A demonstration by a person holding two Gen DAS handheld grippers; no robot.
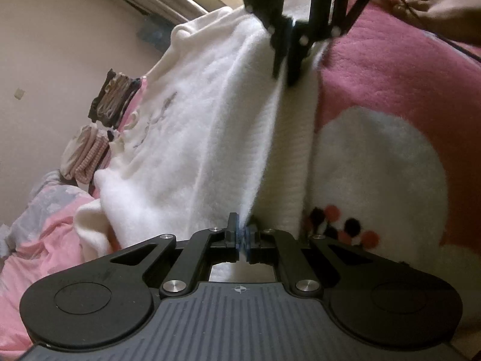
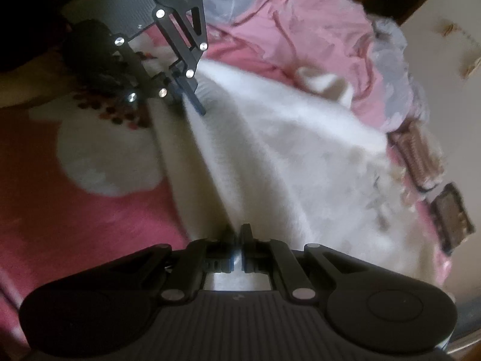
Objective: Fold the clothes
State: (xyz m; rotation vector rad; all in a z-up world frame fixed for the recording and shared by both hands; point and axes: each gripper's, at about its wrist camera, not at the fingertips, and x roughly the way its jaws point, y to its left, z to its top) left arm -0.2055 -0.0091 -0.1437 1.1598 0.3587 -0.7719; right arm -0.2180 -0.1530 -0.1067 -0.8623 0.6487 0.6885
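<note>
The white garment (image 1: 210,138) is soft, fuzzy cloth with a brushed nap, and its edge strip looks ribbed knit. The pink blanket (image 1: 390,84) beneath it is thick, shaggy fleece, matt, with a white plush patch. The left gripper (image 1: 244,237) is matt black plastic with shiny metal screw heads and bluish rubbery pads; its body is ribbed grey. The right gripper (image 2: 237,240) shows the same finish. Far left, the folded clothes (image 1: 112,99) look like ribbed knit cloth.

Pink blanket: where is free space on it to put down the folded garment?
The pink blanket lies bare beside the white garment, around its white round patch. Crowded: the far side, where folded clothes are stacked, and the rumpled pink bedding.
</note>
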